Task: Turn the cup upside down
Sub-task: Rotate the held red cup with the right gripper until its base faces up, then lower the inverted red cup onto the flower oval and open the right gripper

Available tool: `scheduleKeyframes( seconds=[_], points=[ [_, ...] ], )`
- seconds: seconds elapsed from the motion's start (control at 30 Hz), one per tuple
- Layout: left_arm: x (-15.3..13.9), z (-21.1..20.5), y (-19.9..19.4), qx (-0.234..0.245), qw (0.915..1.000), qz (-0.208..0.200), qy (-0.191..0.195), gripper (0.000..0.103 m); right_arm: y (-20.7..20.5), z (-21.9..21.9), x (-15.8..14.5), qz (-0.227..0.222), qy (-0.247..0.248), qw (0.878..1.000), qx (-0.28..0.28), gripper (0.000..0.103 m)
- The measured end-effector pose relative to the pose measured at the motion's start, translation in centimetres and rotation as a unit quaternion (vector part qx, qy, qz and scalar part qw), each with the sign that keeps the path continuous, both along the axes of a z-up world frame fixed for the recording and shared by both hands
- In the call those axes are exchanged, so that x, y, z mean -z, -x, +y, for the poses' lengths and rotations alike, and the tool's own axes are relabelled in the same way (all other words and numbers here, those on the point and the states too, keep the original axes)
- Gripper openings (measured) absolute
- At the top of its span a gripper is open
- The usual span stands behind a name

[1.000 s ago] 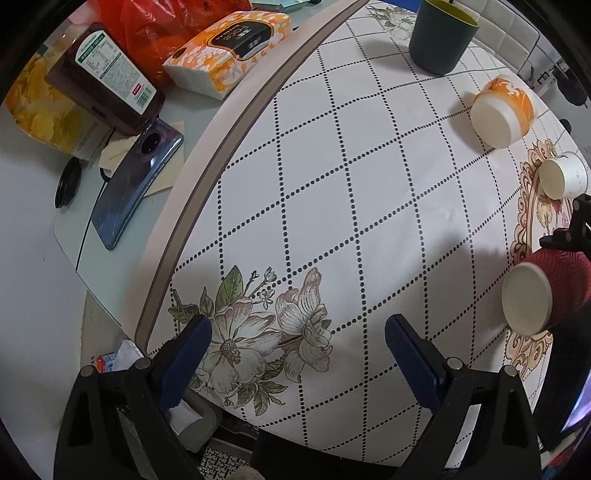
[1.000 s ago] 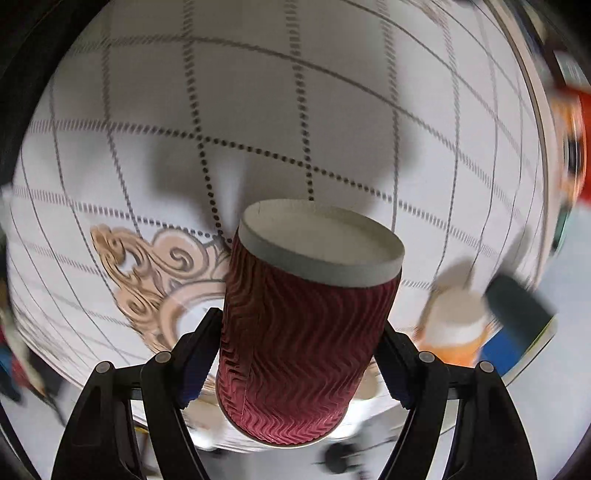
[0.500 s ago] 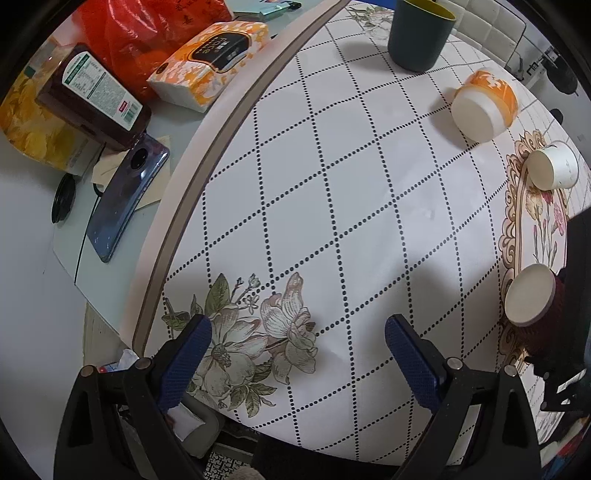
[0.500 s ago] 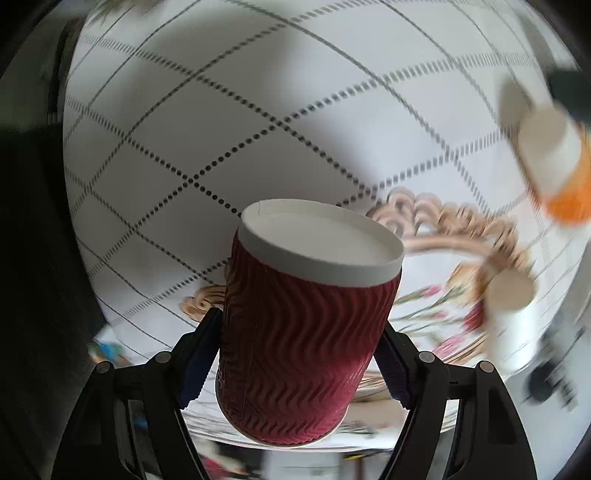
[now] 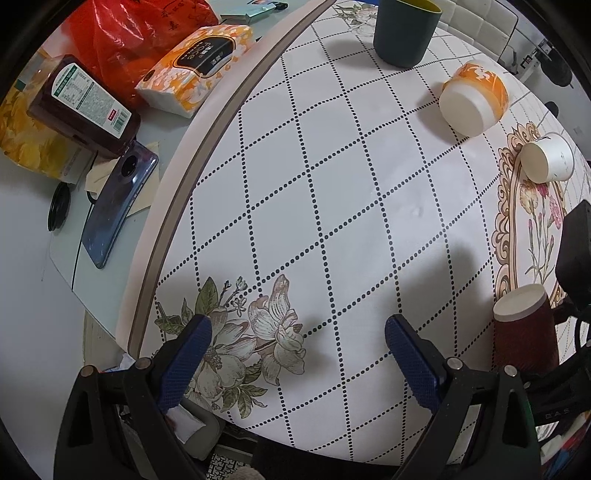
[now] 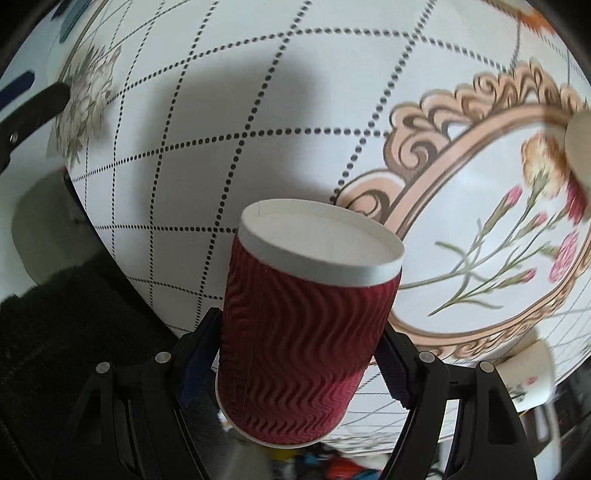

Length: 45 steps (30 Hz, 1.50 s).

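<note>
A dark red ribbed paper cup (image 6: 299, 332) with a white base is held in my right gripper (image 6: 295, 354), whose blue pads press both its sides. Its closed white bottom points away from the camera and its rim is toward me, over the patterned tablecloth (image 6: 229, 122). The same cup (image 5: 524, 332) shows at the right edge of the left wrist view, base up and tilted, near the table's front. My left gripper (image 5: 295, 350) is open and empty above the flower print at the table's near edge.
On the tablecloth (image 5: 332, 184) lie an orange cup (image 5: 472, 99) and a small white cup (image 5: 546, 162) on their sides; a dark green cup (image 5: 402, 29) stands at the back. A side table at left holds a phone (image 5: 118, 206), bottle (image 5: 81, 107), tissue pack (image 5: 195, 70).
My right gripper has swung the red cup round over the table and lower, towards the front edge; its base now points more upward. The left gripper has stayed open and almost still.
</note>
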<state>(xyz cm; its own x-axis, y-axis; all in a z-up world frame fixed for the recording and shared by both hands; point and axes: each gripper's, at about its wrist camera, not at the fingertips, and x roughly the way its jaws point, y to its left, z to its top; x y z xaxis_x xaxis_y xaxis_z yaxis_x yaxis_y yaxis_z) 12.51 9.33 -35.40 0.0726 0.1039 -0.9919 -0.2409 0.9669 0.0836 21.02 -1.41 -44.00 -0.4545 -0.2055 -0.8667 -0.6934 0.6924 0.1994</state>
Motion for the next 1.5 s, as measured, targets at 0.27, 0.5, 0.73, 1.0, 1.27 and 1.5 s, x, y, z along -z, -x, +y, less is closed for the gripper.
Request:
scheduleKeyframes(
  seconds=[0.27, 0.5, 0.73, 1.0, 1.27, 1.5],
  points=[
    [0.1, -0.2, -0.1, 0.002, 1.0, 0.002, 0.002, 0.096, -0.2, -1.4, 0.6, -0.001, 0.02, 0.999, 0.029, 0.081],
    [0.2, -0.5, 0.1, 0.005, 1.0, 0.003, 0.001, 0.096, -0.7, -2.4, -0.1, -0.001, 0.027, 0.999, 0.047, 0.083],
    [0.3, -0.3, 0.3, 0.0, 1.0, 0.004, 0.0, 0.096, -4.4, -2.5, -0.4, -0.01, 0.025, 0.997, 0.078, 0.087],
    [0.6, -0.5, 0.3, 0.002, 1.0, 0.009, 0.0, 0.096, -6.9, -2.5, -1.0, -0.038, -0.003, 0.994, 0.099, 0.072],
    [0.5, -1.5, -0.6, 0.018, 0.9997, 0.014, 0.01, 0.096, -7.8, -4.2, -5.1, -0.1, -0.061, 0.984, 0.135, 0.072],
    [1.2, -2.1, -1.8, 0.022, 0.9992, 0.026, 0.02, 0.096, -8.6, -7.2, -10.8, -0.273, -0.121, 0.939, 0.172, 0.072]
  ],
)
